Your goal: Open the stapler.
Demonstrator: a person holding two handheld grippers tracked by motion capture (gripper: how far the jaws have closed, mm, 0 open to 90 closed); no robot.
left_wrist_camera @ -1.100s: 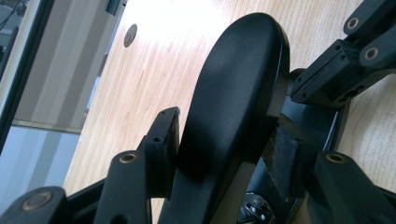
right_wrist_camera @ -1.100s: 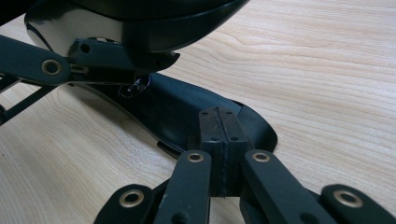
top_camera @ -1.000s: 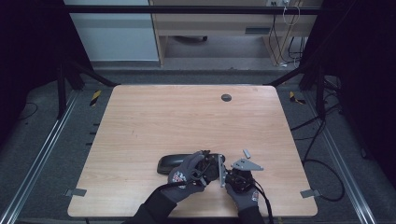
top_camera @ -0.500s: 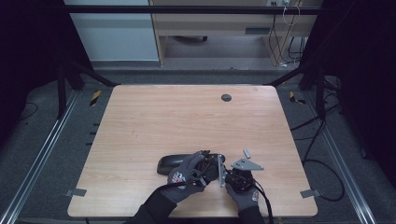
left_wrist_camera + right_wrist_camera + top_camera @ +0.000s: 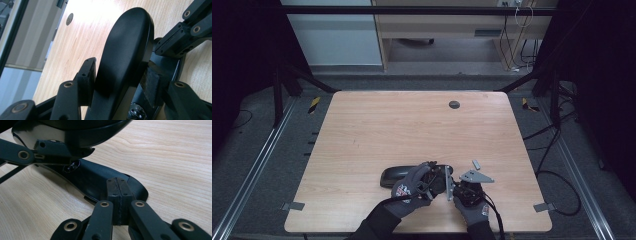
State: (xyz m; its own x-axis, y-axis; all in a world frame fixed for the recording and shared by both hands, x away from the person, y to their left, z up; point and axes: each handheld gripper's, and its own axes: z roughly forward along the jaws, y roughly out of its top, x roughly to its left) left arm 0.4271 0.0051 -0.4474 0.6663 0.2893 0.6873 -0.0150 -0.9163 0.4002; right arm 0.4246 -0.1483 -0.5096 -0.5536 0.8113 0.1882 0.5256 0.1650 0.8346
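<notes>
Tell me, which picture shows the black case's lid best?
The left gripper view: the lid sits big between the left gripper's pads. The right gripper view catches its rim; the high view shows it tiny.

Glasses case (image 5: pixel 125 50) between left gripper (image 5: pixel 120 80) pads: smooth black plastic, semi-gloss sheen. Pads (image 5: pixel 152 85) matt, rough rubber. Table (image 5: pixel 412 130) beneath fingers: light wood-grain laminate, smooth. Gloves (image 5: pixel 412 187) knit cloth.

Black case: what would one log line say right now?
left tongs: shut on case lid | right tongs: shut, at case base
</notes>
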